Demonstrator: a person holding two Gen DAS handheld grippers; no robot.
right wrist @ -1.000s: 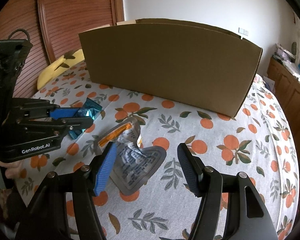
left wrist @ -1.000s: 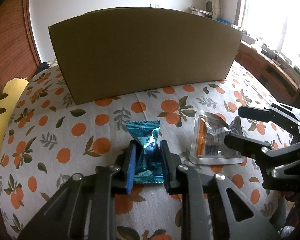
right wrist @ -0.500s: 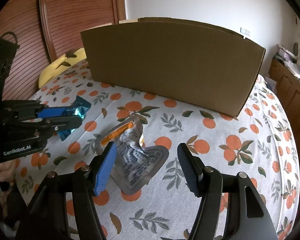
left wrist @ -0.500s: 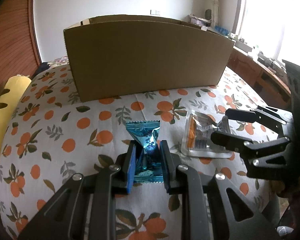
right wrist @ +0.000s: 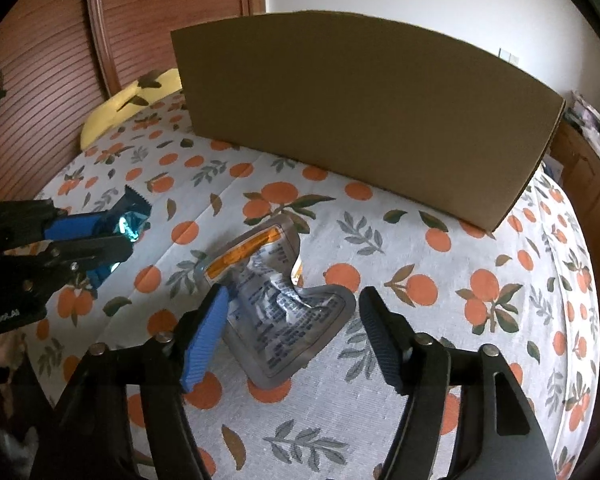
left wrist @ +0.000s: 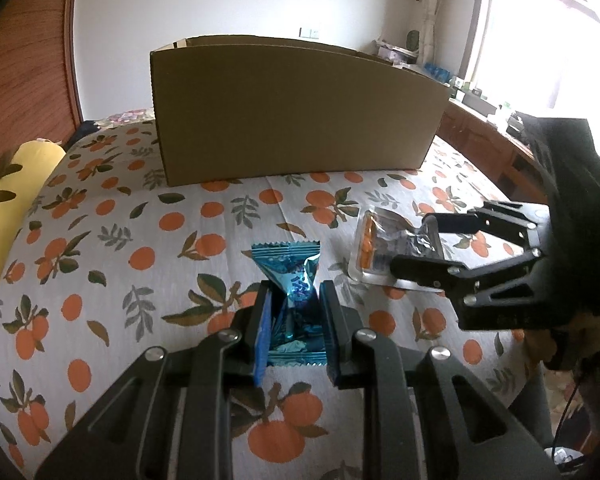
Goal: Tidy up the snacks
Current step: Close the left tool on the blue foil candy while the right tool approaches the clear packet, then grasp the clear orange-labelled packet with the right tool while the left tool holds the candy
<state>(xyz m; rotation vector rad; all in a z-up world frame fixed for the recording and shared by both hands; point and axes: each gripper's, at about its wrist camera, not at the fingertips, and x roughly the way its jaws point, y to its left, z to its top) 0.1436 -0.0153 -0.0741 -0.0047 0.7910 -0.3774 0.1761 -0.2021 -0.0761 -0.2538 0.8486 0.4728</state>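
A blue foil snack packet (left wrist: 290,268) is pinched at its middle by my left gripper (left wrist: 294,304), which is shut on it just above the orange-print cloth (left wrist: 120,240). The right wrist view shows that left gripper (right wrist: 126,232) at the left edge, the blue packet (right wrist: 134,210) sticking out past its fingers. A crumpled silver pouch (right wrist: 284,312) with an orange strip lies on the cloth between the fingers of my right gripper (right wrist: 293,294). Its jaws are opening and the right pad stands clear of the pouch. A tall cardboard box (left wrist: 292,116) stands behind both.
A yellow pillow (left wrist: 4,192) lies at the left edge of the cloth, against a wooden slatted panel (right wrist: 52,92). A wooden desk (left wrist: 488,140) with small items runs under the window at right. Bare patterned cloth stretches between the snacks and the box (right wrist: 360,112).
My left gripper has drawn back from the box with the blue packet still in it. The right gripper's jaws have spread a little wider around the silver pouch.
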